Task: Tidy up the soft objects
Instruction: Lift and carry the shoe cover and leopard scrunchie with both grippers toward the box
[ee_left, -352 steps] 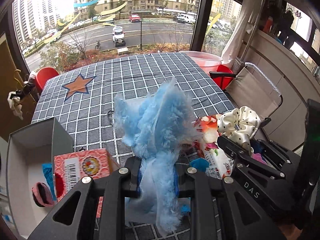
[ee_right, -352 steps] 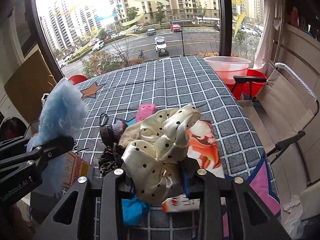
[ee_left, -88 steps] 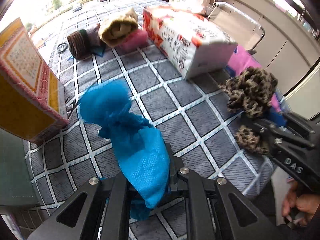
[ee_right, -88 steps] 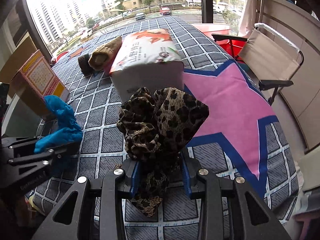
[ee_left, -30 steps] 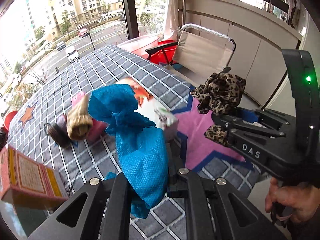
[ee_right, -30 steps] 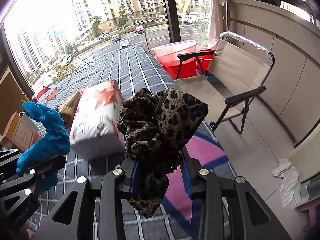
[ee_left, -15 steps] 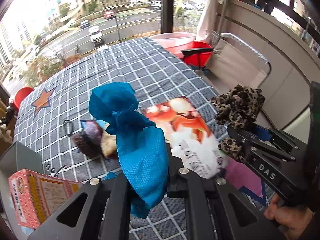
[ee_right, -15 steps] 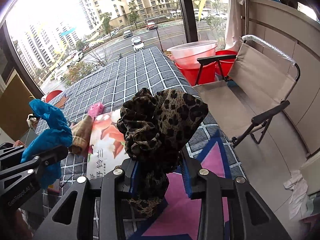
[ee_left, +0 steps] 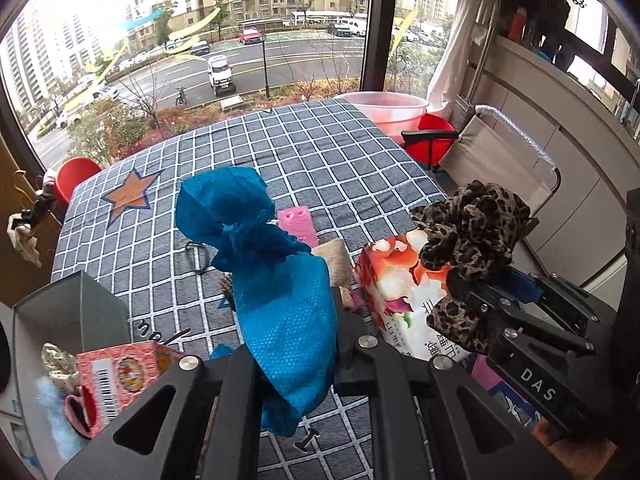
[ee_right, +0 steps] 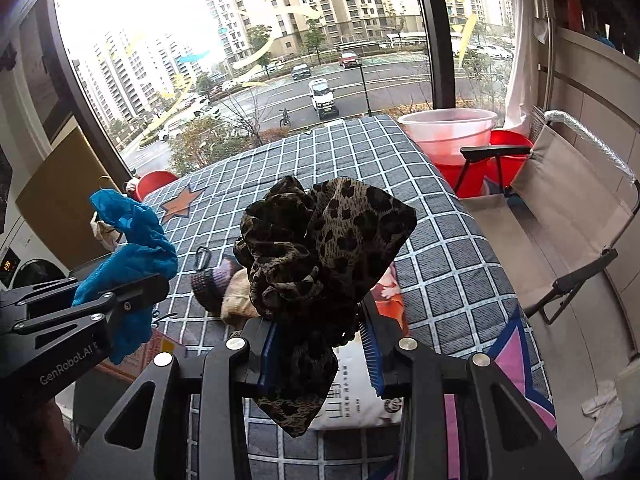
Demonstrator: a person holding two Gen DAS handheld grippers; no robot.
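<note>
Blue crinkled cloth (ee_left: pixel 276 292) stands pinched in the left gripper (ee_left: pixel 288 344), held up above the checked tablecloth (ee_left: pixel 280 160) with its top bunched into a knot. Leopard-print fabric (a ruffled scrunchie, by the look of it) (ee_right: pixel 324 248) is clamped in the right gripper (ee_right: pixel 320 344), its loose end hanging down below the fingers (ee_right: pixel 370 350). Both grippers are raised side by side over the near end of the table. Below them lie a printed tissue pack (ee_left: pixel 404 292), a pink sponge (ee_left: pixel 298 220), a tan roll (ee_left: pixel 334 260) and a dark knitted piece (ee_right: pixel 208 284). Off to the left an open grey box (ee_left: pixel 72 312) holds a dotted white scrunchie (ee_left: pixel 58 358), something pale blue (ee_left: pixel 52 420) and a pink item (ee_left: pixel 78 412); a pink carton (ee_left: pixel 120 376) leans at its edge.
</note>
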